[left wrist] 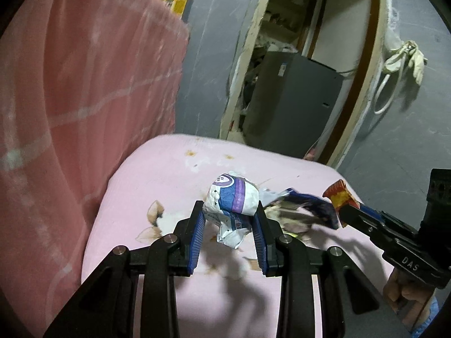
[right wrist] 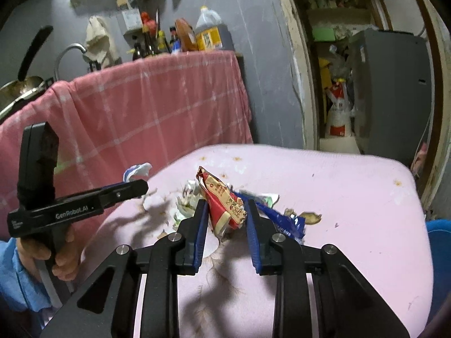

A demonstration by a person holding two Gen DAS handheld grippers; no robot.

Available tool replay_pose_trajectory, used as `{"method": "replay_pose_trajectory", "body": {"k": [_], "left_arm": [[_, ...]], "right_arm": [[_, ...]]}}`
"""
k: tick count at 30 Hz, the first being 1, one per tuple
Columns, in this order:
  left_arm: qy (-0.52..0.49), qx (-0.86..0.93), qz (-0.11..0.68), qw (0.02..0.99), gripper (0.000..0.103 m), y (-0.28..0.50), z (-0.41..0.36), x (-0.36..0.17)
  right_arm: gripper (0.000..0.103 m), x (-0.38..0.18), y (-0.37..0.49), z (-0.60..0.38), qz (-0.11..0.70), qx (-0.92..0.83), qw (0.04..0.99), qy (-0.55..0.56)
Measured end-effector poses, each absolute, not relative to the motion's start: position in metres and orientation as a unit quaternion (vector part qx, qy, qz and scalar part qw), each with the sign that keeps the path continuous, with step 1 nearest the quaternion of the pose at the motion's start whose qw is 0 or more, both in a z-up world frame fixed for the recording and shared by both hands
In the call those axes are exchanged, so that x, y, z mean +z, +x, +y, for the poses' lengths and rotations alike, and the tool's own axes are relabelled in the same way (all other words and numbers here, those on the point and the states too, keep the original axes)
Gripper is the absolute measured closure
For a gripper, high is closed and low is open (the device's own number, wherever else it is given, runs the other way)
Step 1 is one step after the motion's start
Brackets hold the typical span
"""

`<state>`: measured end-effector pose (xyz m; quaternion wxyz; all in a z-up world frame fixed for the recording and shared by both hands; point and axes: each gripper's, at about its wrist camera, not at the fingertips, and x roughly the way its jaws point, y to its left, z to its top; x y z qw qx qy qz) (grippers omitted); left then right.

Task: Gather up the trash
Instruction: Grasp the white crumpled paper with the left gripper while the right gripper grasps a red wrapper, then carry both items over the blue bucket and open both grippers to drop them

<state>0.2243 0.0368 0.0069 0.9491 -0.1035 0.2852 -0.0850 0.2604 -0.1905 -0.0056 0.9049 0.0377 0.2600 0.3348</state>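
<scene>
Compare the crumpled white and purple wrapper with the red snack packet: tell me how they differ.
The white and purple wrapper is balled into a rounded lump; the red snack packet is a flatter, pointed wedge. The wrapper sits between the left tongs; the packet sits between the right tongs. The wrapper is white with purple and blue bands; the packet is red and tan with print. Both are crumpled trash over the pink cushion.

- Left gripper (left wrist: 229, 211), low in centre frame: jaws closed against a crumpled wrapper.
- Right gripper (right wrist: 225, 211), lower centre: jaws pinching a red packet.
</scene>
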Motion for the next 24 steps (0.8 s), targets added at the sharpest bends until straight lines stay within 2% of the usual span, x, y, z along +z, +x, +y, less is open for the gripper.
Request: {"method": "replay_pose_trajectory", "body": {"k": [13, 24], "left_arm": [[-0.078, -0.130, 0.164, 0.975, 0.075, 0.207, -0.036, 0.055], [-0.059, -0.215, 0.161, 0.962, 0.075, 0.222, -0.121, 0.070]], "right_arm": [[0.079, 0.049, 0.216, -0.259, 0.084, 0.253, 0.961, 0.076], [0.079, 0.060, 0.202, -0.322, 0.034, 0.145, 0.986, 0.070]]}}
